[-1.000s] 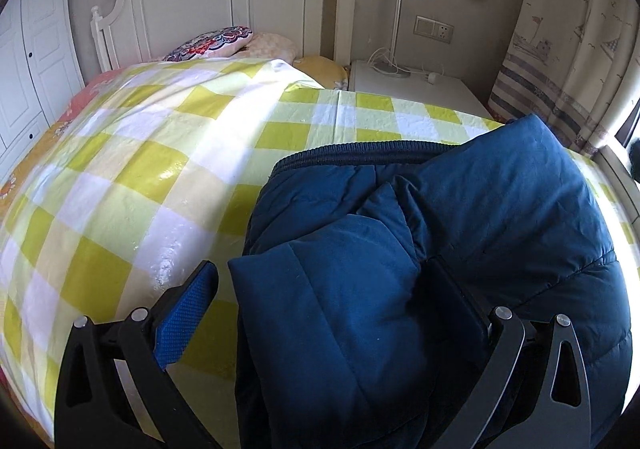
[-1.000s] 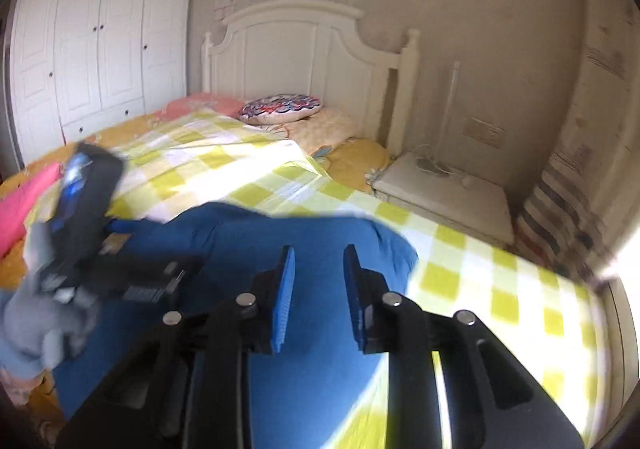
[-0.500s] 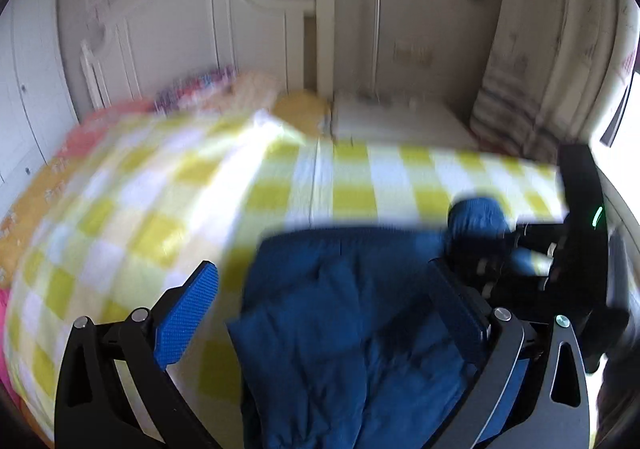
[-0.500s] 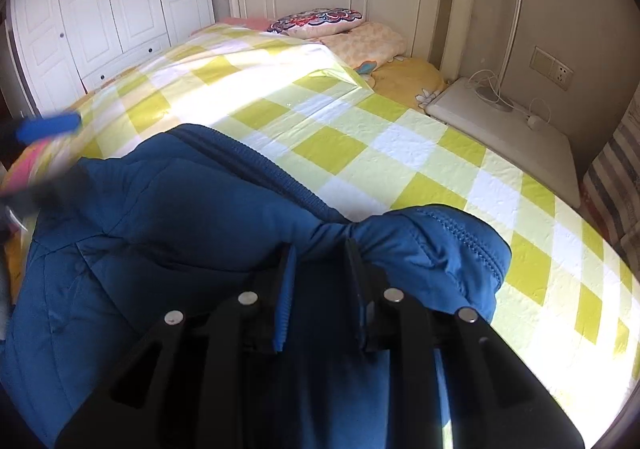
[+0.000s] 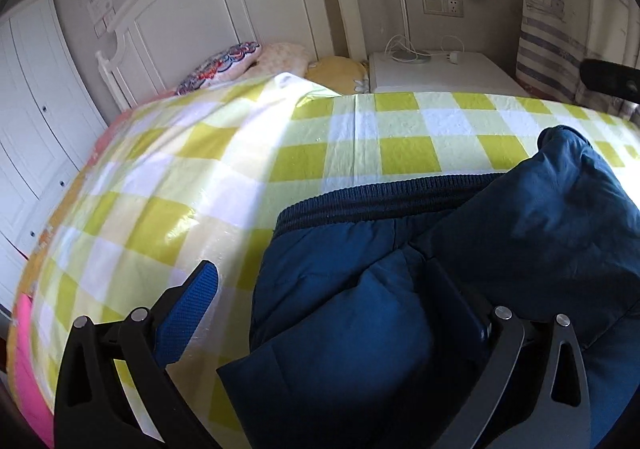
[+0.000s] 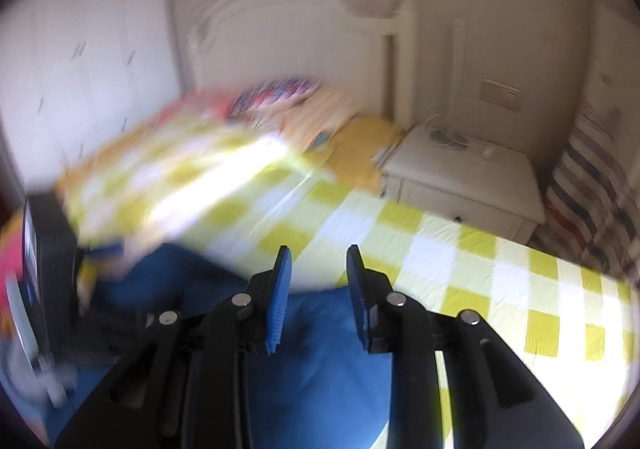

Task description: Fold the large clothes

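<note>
One blue jacket (image 5: 460, 289) on the checked bed (image 5: 240, 177), left tool (image 5: 320, 289) spread wide around one fold, right tool (image 6: 318, 269) parted, holding nothing, three pillows (image 5: 224, 65) by the headboard.

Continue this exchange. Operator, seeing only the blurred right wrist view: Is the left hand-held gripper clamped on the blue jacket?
Observer: No. The left hand-held gripper is wide open; a fold of the padded dark blue jacket lies between its fingers.
Operator: Which jacket edge faces the headboard?
Observer: Its ribbed knit band, lying straight across the yellow-and-white checked bedspread.
Operator: What's on the white bedside cabinet?
Observer: A slim white lamp and a white charger cable.
</note>
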